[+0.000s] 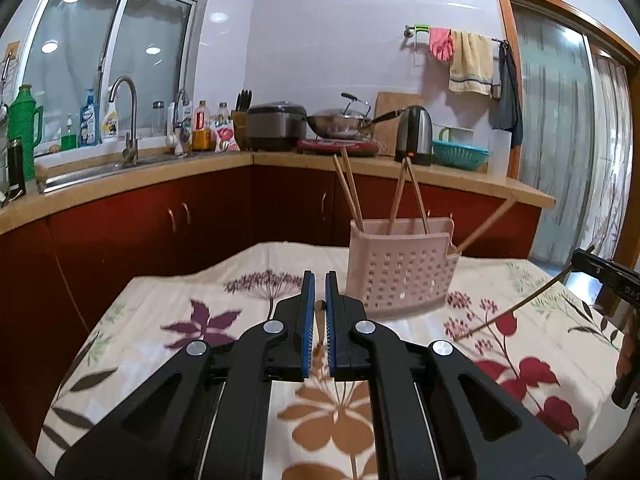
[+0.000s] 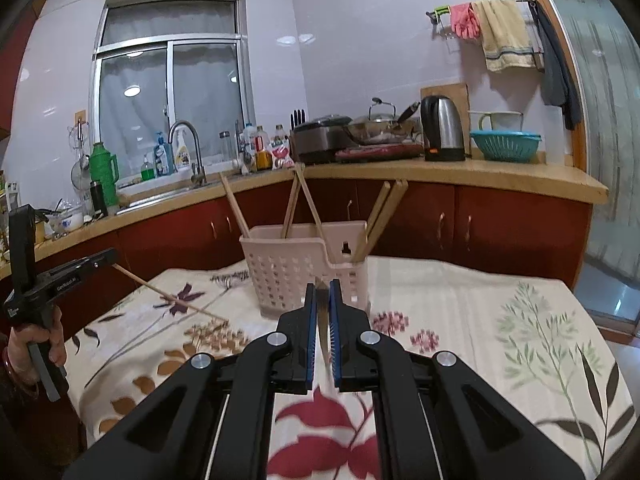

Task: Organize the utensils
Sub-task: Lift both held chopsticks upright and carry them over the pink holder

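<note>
A pink perforated utensil holder (image 1: 400, 272) stands on the floral tablecloth, with several wooden chopsticks (image 1: 352, 192) leaning in it; it also shows in the right wrist view (image 2: 304, 276). My left gripper (image 1: 319, 280) is shut on a wooden chopstick (image 2: 172, 300), which points down toward the cloth left of the holder. My right gripper (image 2: 322, 290) is shut on another chopstick (image 1: 516, 308), seen slanting down to the cloth right of the holder. Between each pair of pads only a blurred sliver of the held stick shows.
The table (image 2: 500, 320) has a flowered cloth. Behind it runs an L-shaped counter (image 1: 224, 164) with sink, faucet (image 1: 128, 120), bottles, rice cooker (image 1: 276, 124), wok, kettle (image 1: 416, 132) and teal colander (image 2: 506, 144). A glass door is at the right.
</note>
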Action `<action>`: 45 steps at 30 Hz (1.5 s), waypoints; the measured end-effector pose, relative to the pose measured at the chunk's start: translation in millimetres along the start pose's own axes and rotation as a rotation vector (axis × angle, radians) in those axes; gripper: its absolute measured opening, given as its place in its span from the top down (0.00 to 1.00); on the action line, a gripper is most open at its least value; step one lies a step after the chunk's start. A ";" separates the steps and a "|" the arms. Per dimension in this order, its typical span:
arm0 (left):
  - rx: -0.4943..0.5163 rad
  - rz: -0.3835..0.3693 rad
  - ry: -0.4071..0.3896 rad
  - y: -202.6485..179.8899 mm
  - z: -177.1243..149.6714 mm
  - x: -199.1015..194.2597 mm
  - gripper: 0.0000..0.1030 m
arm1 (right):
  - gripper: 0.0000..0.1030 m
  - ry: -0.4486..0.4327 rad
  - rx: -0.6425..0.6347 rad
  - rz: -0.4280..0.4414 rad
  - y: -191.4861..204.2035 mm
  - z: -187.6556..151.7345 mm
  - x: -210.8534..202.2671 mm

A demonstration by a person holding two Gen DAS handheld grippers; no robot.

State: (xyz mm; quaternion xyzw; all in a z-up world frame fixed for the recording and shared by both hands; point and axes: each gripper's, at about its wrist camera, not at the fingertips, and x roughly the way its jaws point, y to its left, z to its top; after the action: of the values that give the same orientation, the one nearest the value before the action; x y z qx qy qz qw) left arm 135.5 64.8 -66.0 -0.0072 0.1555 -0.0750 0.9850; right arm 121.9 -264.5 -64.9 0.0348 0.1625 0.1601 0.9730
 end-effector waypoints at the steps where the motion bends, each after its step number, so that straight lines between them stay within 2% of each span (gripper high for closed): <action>1: 0.001 -0.001 -0.006 0.6 3.1 2.6 0.94 | 0.94 -0.005 0.000 0.002 -0.1 3.6 3.5; 12: 0.024 -0.024 -0.053 -3.0 35.6 39.1 0.94 | 0.94 -0.003 -0.002 0.016 -1.4 21.1 43.0; 21: 0.028 -0.039 -0.068 -3.2 45.7 61.6 0.94 | 0.94 -0.014 -0.008 0.020 -2.2 33.8 57.8; 37: 0.076 -0.024 -0.088 -8.5 43.9 69.3 0.94 | 0.93 -0.010 -0.008 0.023 -0.5 39.0 65.3; 45: 0.076 -0.054 -0.133 -11.0 62.9 60.4 0.94 | 0.94 -0.048 -0.027 0.034 4.9 52.1 60.7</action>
State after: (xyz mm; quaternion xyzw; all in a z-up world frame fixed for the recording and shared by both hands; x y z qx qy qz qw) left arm 210.0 44.3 -24.2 0.0212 0.0866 -0.1069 0.9903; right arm 191.9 -241.1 -33.6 0.0280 0.1364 0.1777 0.9742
